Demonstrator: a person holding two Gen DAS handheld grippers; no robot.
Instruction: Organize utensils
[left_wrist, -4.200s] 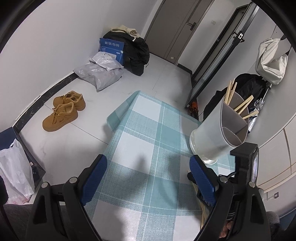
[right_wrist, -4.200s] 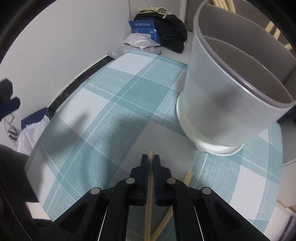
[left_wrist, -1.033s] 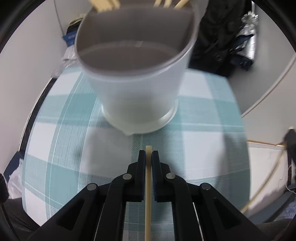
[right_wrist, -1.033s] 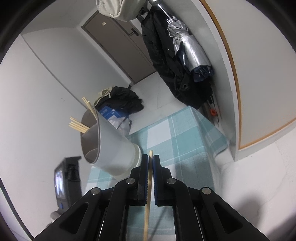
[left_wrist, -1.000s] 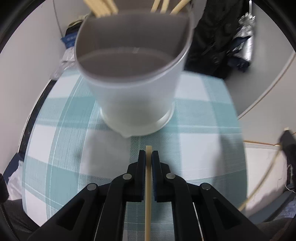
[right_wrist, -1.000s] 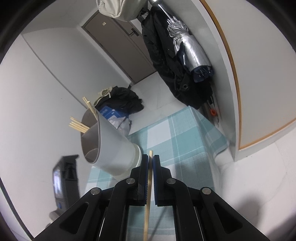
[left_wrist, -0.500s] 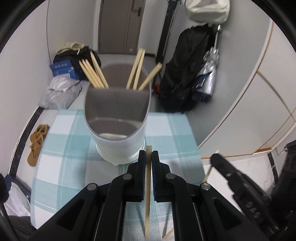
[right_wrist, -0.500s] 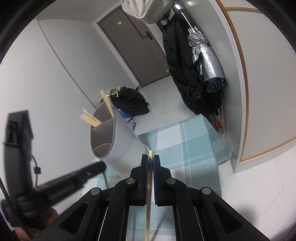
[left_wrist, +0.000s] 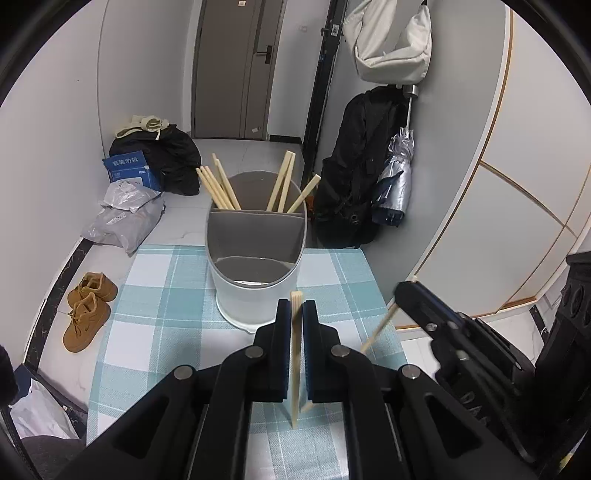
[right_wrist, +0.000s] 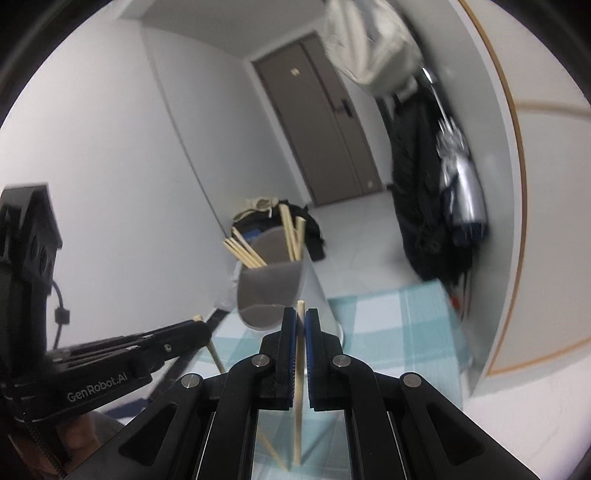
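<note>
A grey two-part utensil holder (left_wrist: 256, 273) stands on the teal checked table (left_wrist: 166, 306); several wooden chopsticks (left_wrist: 221, 186) lean in its far compartment, the near compartment looks empty. My left gripper (left_wrist: 296, 306) is shut on a wooden chopstick (left_wrist: 295, 354), raised just in front of the holder. My right gripper (right_wrist: 301, 315) is shut on another chopstick (right_wrist: 298, 391), raised near the holder (right_wrist: 273, 291). The right gripper also shows at the right of the left wrist view (left_wrist: 402, 291); the left one at the left of the right wrist view (right_wrist: 201, 325).
Brown shoes (left_wrist: 86, 310), grey parcels (left_wrist: 122, 218) and a black bag (left_wrist: 162, 158) lie on the floor left of the table. A black backpack (left_wrist: 354, 184) and folded umbrella (left_wrist: 397, 181) hang by the wall at right. A door (left_wrist: 236, 70) is behind.
Both grippers have lifted with their chopsticks and pulled back from the holder, which now looks smaller and farther. The right gripper has come closer to the left one.
</note>
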